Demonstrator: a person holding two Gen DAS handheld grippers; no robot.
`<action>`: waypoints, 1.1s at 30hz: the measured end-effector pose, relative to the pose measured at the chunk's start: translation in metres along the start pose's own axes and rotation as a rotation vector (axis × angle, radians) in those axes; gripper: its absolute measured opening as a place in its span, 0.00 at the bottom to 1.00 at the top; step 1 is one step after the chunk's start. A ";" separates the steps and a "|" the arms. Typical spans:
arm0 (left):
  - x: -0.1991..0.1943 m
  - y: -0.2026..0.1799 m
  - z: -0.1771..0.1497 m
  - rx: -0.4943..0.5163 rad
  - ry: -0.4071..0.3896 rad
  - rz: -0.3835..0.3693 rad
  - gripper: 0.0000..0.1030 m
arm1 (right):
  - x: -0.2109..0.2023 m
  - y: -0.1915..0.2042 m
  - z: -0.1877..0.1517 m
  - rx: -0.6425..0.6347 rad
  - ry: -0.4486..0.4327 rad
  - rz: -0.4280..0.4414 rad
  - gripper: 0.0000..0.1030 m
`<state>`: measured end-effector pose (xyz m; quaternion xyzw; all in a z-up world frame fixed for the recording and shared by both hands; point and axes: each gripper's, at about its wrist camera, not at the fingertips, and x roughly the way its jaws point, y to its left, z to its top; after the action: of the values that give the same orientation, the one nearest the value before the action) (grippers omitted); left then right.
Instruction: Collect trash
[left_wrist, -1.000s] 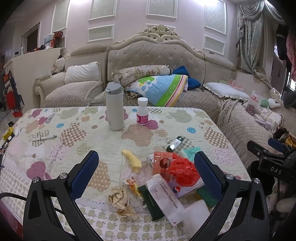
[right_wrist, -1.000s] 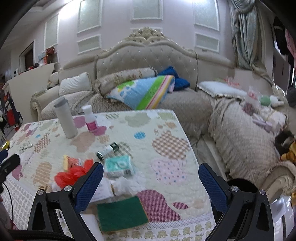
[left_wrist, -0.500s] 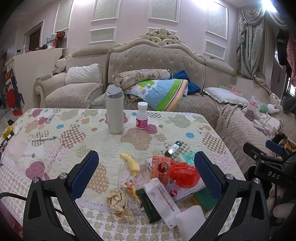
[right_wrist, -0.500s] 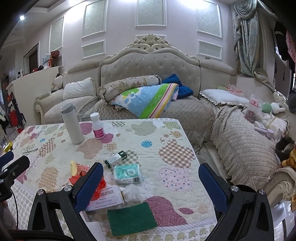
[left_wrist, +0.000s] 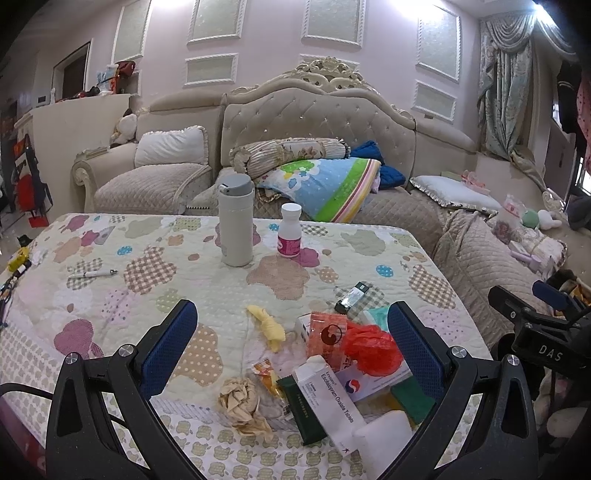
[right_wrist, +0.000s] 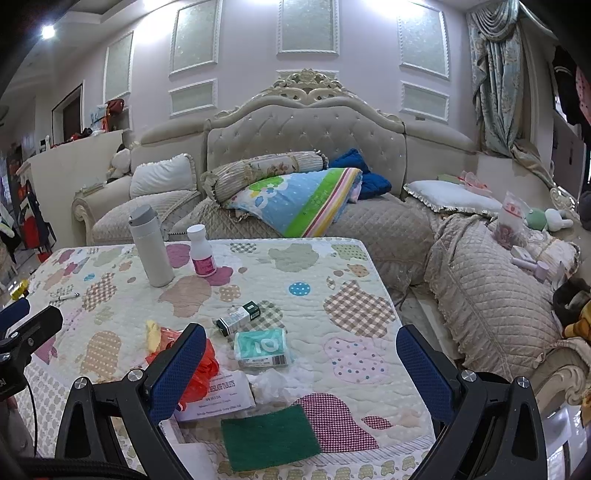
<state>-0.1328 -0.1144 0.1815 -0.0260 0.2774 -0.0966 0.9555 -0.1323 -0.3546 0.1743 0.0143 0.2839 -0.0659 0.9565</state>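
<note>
Litter lies heaped at the near right of the quilted table (left_wrist: 110, 295): a crumpled beige paper ball (left_wrist: 240, 400), a yellow wad (left_wrist: 267, 326), a red plastic bag (left_wrist: 371, 349), medicine boxes (left_wrist: 328, 398), a snack wrapper (left_wrist: 266, 373). My left gripper (left_wrist: 291, 339) hovers open above this heap, holding nothing. In the right wrist view my right gripper (right_wrist: 301, 363) is open and empty over a teal tissue pack (right_wrist: 260, 349), a clear plastic scrap (right_wrist: 273, 382) and a green scouring pad (right_wrist: 269, 437). A small dark box (right_wrist: 238, 317) lies further back.
A white thermos (left_wrist: 235, 221) and a white pill bottle with a pink label (left_wrist: 290, 230) stand upright mid-table. A pen (left_wrist: 92, 273) lies at the left. Beige sofas with cushions and a folded blanket (left_wrist: 325, 188) ring the table's far and right sides.
Both grippers have pulled back and risen a little, so the table clutter sits lower and farther in each view. Both stay open. Nothing on the table has moved.
</note>
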 end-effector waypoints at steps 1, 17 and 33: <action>0.001 0.000 0.000 0.001 0.002 0.003 1.00 | 0.000 0.000 0.000 0.002 0.001 0.002 1.00; 0.008 0.003 -0.001 -0.002 0.021 0.021 1.00 | 0.005 0.003 -0.003 -0.004 0.024 0.021 1.00; 0.013 0.005 -0.004 -0.007 0.029 0.028 1.00 | 0.010 0.002 -0.007 0.005 0.043 0.029 1.00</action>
<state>-0.1235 -0.1119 0.1710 -0.0244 0.2919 -0.0827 0.9526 -0.1277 -0.3528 0.1630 0.0221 0.3038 -0.0526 0.9510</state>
